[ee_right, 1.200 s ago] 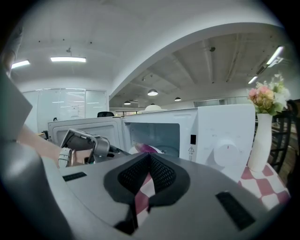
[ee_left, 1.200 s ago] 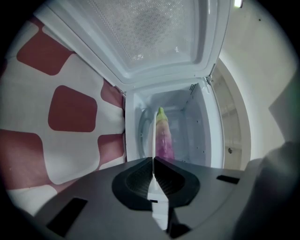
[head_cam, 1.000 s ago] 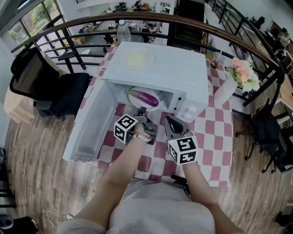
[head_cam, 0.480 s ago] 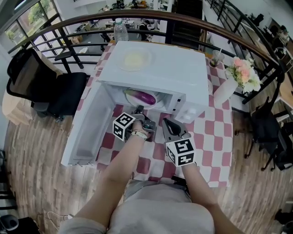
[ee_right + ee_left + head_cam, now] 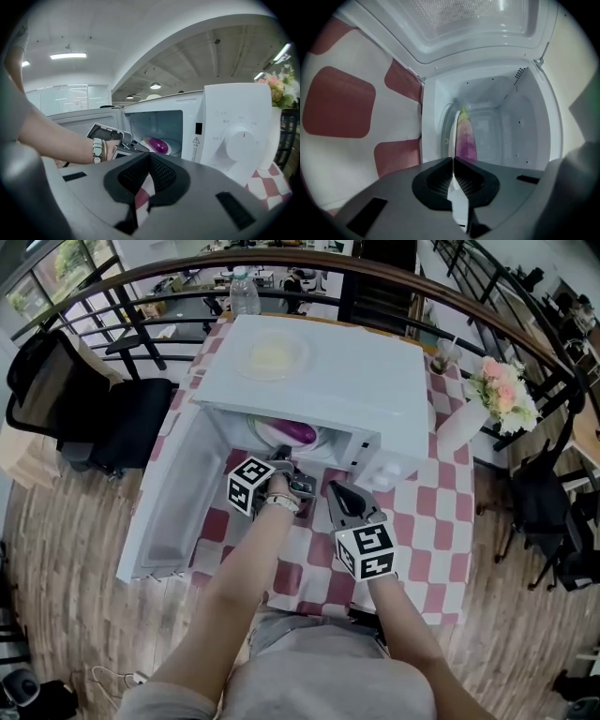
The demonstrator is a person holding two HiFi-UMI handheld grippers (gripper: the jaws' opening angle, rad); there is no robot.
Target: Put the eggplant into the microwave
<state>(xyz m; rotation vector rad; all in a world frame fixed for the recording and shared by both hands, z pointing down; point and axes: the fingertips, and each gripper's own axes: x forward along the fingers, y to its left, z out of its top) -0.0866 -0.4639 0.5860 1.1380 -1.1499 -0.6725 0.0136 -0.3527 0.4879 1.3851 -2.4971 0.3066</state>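
Note:
The purple eggplant point(image 5: 294, 431) lies on a white plate point(image 5: 265, 430) inside the open white microwave point(image 5: 356, 381). My left gripper point(image 5: 284, 463) reaches into the cavity's mouth. In the left gripper view it point(image 5: 453, 160) is shut on the plate's point(image 5: 453, 133) near rim, with the eggplant point(image 5: 465, 138) just past the jaws. My right gripper point(image 5: 334, 487) hangs over the checked tablecloth in front of the control panel; its jaws point(image 5: 149, 157) are shut on nothing. The right gripper view shows the eggplant point(image 5: 157, 145) in the cavity and the left gripper point(image 5: 112, 139) beside it.
The microwave door point(image 5: 173, 512) hangs open to the left. A yellowish plate point(image 5: 272, 357) sits on the microwave's top. A water bottle point(image 5: 246, 298) stands behind, a vase of flowers point(image 5: 492, 395) and a glass point(image 5: 441, 357) to the right. A black chair point(image 5: 84, 418) is at the left.
My left gripper has moved forward and a little down into the microwave's mouth, and the plate with the eggplant sits deeper under the roof. The right gripper has stayed put.

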